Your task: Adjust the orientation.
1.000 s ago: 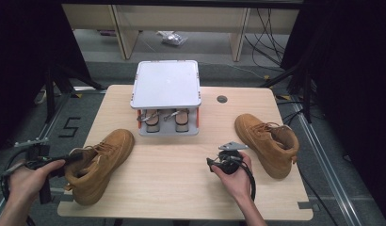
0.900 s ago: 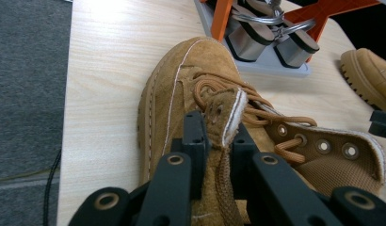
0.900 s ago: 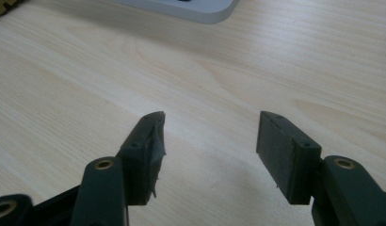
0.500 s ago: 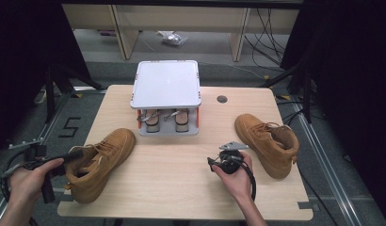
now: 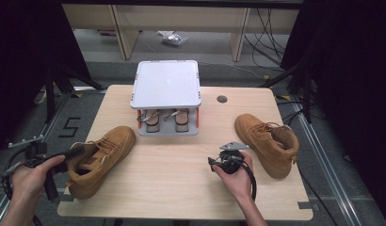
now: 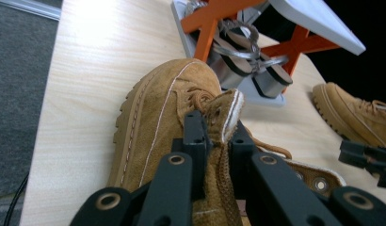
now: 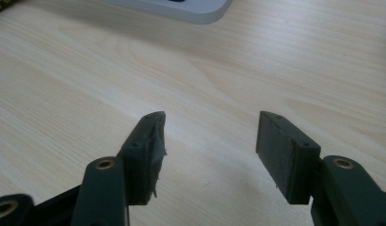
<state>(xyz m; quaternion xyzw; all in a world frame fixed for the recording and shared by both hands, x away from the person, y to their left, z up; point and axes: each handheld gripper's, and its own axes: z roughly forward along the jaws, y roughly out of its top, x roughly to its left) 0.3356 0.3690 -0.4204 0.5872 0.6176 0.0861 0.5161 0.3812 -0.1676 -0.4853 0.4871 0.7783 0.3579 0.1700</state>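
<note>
Jaws of left gripper (image 6: 214,141) are clamping tongue of tan boot (image 6: 158,117); right gripper (image 7: 210,150) is gaping over bare table (image 7: 134,70); rack (image 5: 167,84) is holding sandals (image 5: 167,120).

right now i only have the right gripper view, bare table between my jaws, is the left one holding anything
Observer: Yes, the left gripper is shut on the tongue of the left boot.
Operator: where's the other boot
Observer: The right boot lies on the table just right of the right gripper, toe pointing away from you.
Operator: anything else on the table
Observer: A grey rack at the far edge, with a pair of sandals under its top.
</note>
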